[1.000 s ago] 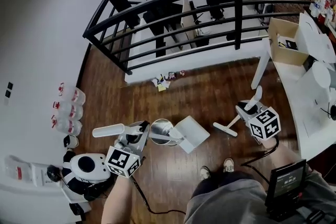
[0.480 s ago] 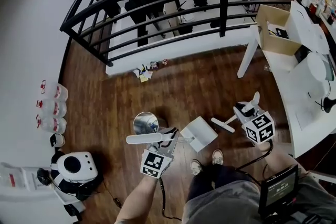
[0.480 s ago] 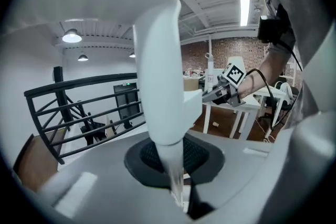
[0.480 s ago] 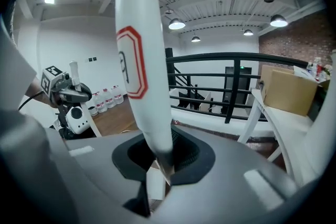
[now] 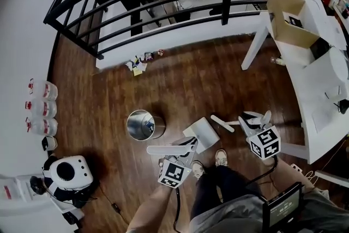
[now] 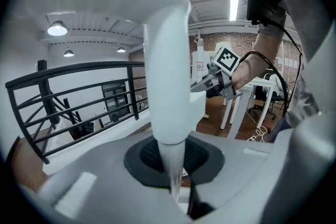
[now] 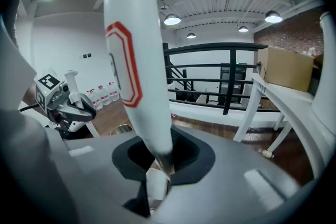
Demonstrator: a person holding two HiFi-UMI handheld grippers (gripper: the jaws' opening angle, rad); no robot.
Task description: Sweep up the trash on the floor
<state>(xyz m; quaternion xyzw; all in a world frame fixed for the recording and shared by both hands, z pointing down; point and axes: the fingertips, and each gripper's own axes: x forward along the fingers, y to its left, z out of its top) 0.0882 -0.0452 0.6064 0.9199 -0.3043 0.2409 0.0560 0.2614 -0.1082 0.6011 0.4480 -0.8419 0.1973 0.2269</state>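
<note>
My left gripper (image 5: 187, 146) is shut on the white handle (image 6: 165, 60) of a dustpan (image 5: 202, 133), whose pan hangs low by the person's feet, right of the metal bin (image 5: 142, 124). The right gripper (image 5: 252, 118) is shut on a white brush handle with a red hexagon mark (image 7: 131, 60). Its brush head (image 5: 222, 123) sticks out left toward the pan. A small pile of trash (image 5: 139, 64) lies on the wood floor at the foot of the railing, well away from both grippers.
A black railing (image 5: 163, 5) on a white curb bounds the far side. A white table (image 5: 322, 84) with a cardboard box (image 5: 292, 24) stands at right. Water bottles (image 5: 41, 106) and a white machine (image 5: 65, 172) sit by the left wall.
Both grippers have dropped lower and nearer the person. The dustpan has moved from beside the bin's mouth to the right of it. The brush has come down with the right gripper.
</note>
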